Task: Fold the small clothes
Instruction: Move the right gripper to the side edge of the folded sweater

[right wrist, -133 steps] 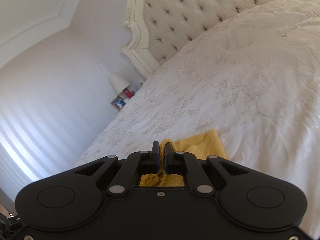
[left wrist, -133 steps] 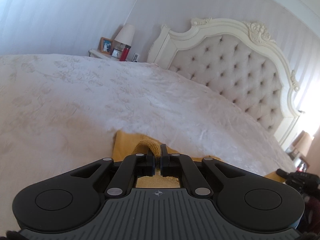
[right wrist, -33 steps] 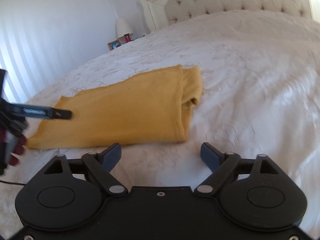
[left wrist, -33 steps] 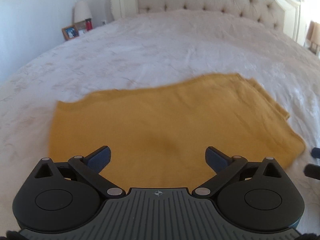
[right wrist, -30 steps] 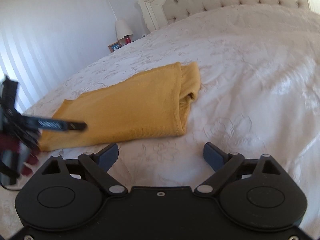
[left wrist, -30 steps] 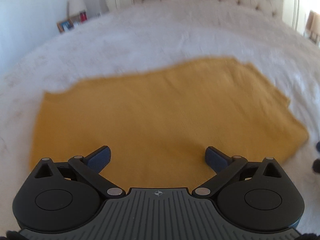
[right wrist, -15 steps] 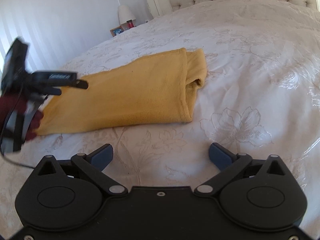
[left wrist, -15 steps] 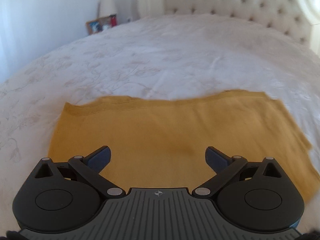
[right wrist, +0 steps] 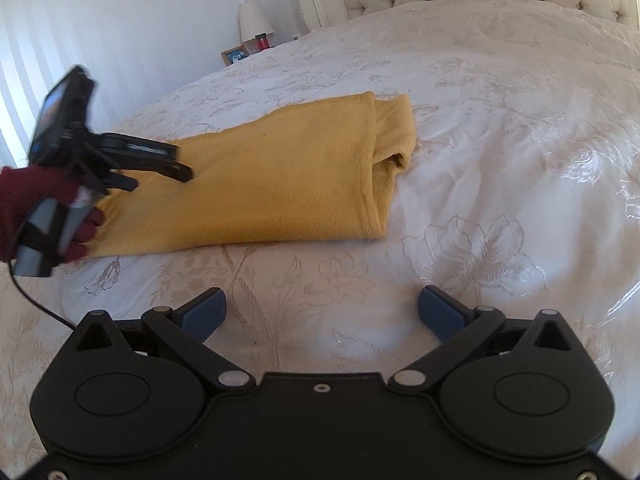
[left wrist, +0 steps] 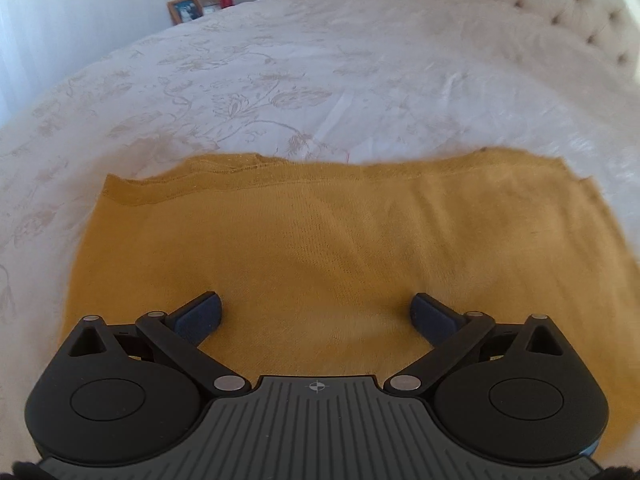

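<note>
1. We see the yellow knit garment [right wrist: 276, 184] lying flat on the white bedspread [right wrist: 500, 128], already doubled over, with the fold edge and an inner layer showing at its right-hand end in the right wrist view.
2. Our left gripper [left wrist: 316, 314] hangs over the garment with its jaws wide apart and nothing between the pads; in the right wrist view it shows at the cloth's left end, carried by a hand [right wrist: 44, 204] in a dark red glove.
3. Our right gripper [right wrist: 322, 312] has just been spreading its jaws and stands fully apart over bare bedspread, near the garment's long edge but clear of it, with nothing between the pads.
4. We judge the knit light, soft and limp: it will sag and drag if lifted by one point, and the layers may slide apart.
5. We would pinch both layers together at the corners of one short end, one gripper per corner.
6. The garment's right end runs out of the left wrist view, and our own gripper body covers its near edge.
7. We cannot tell what kind of garment it is, how many layers lie stacked, or whether the left fingertips touch the cloth.
</note>
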Action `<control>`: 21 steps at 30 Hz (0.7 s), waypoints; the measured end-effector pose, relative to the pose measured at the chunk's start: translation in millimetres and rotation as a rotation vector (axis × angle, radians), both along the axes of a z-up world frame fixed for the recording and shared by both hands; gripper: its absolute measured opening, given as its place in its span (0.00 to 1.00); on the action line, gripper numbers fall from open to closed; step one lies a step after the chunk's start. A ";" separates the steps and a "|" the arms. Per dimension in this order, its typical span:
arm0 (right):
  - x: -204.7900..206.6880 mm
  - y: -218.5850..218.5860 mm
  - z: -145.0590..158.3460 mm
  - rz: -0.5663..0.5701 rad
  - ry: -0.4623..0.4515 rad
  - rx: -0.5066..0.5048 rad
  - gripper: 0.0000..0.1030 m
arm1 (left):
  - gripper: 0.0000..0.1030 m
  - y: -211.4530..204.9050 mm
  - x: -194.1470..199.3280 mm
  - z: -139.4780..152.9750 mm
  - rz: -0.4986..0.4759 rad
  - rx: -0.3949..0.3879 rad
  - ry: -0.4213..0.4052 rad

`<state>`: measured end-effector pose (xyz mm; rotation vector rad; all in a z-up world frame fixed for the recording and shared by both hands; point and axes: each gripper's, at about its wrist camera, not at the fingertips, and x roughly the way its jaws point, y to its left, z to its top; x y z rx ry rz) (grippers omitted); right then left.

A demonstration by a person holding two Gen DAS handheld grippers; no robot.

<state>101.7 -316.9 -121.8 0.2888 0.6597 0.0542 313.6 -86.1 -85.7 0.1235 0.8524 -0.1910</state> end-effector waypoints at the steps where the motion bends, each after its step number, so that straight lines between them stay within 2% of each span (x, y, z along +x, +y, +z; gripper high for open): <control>1: -0.1 -0.1 -0.1 0.000 0.000 0.001 1.00 | 1.00 9.6 -7.0 4.5 -0.002 -0.028 -0.008; 5: -0.2 1.5 -0.2 -0.001 -0.002 -0.005 1.00 | 1.00 50.2 -32.6 14.4 0.001 -0.098 -0.043; 12: -1.2 3.8 -1.8 -0.001 -0.007 -0.026 1.00 | 1.00 111.9 -61.8 13.0 0.075 -0.131 -0.048; 14: -1.3 4.7 -1.8 -0.001 -0.007 -0.030 1.00 | 1.00 121.9 -62.6 10.6 0.085 -0.139 -0.042; 18: -1.7 4.3 -1.9 -0.001 -0.010 -0.027 1.00 | 1.00 138.3 -52.3 -0.3 0.119 -0.224 0.012; 21: -3.1 3.0 -1.2 -0.001 -0.017 -0.016 1.00 | 1.00 143.2 -45.4 -8.2 0.126 -0.255 0.020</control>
